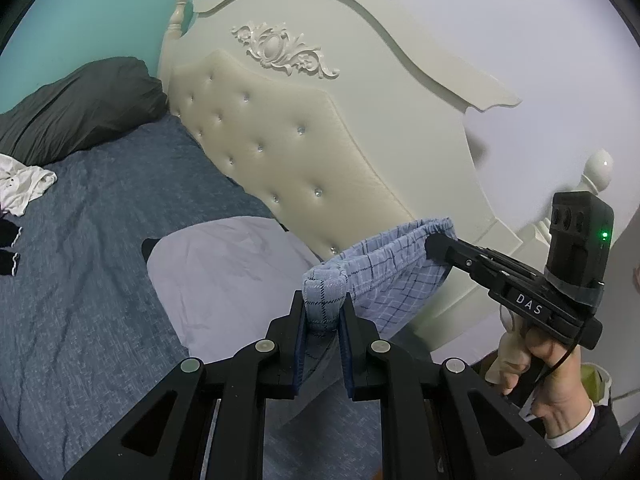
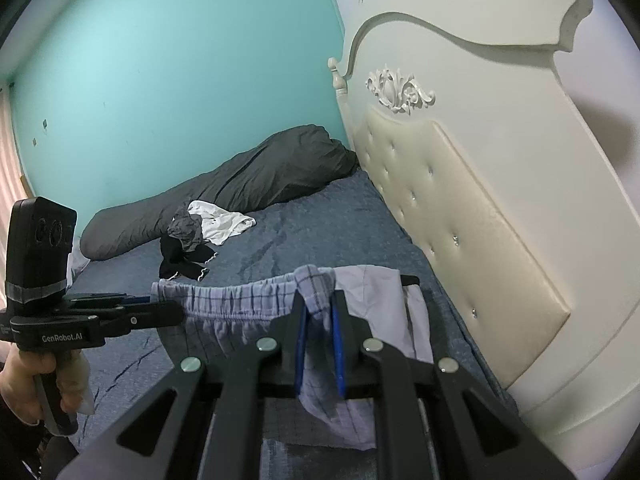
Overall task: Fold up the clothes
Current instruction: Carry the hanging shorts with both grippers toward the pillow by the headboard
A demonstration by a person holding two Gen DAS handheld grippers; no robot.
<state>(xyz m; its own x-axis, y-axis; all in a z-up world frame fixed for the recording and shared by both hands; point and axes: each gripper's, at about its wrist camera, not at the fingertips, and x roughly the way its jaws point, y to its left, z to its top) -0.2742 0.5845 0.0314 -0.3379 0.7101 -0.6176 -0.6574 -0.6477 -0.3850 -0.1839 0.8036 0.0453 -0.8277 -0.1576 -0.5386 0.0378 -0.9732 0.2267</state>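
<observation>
Above the blue bedsheet (image 2: 320, 236), close to the cream tufted headboard (image 1: 280, 136), a pair of light blue plaid shorts (image 2: 240, 300) hangs stretched by its elastic waistband between two handheld grippers. The left gripper (image 1: 323, 316) is clamped on one bunched end of the waistband, and the right gripper (image 2: 318, 312) pinches the other end, the cloth drooping below its blue pads. Each tool is held by a hand on its handle; the right hand (image 1: 544, 364) shows a dark sleeve with a white cuff. White lettering on the right tool's side reads "DAS", and the left tool's side reads "GenRobot.AI". A green light glows on the camera box atop the right tool. A pale pillow (image 1: 224, 280) lies beneath the shorts. Farther off, by the dark grey duvet (image 2: 240, 188), sit a white garment (image 2: 220, 224) and a black garment (image 2: 180, 260).
</observation>
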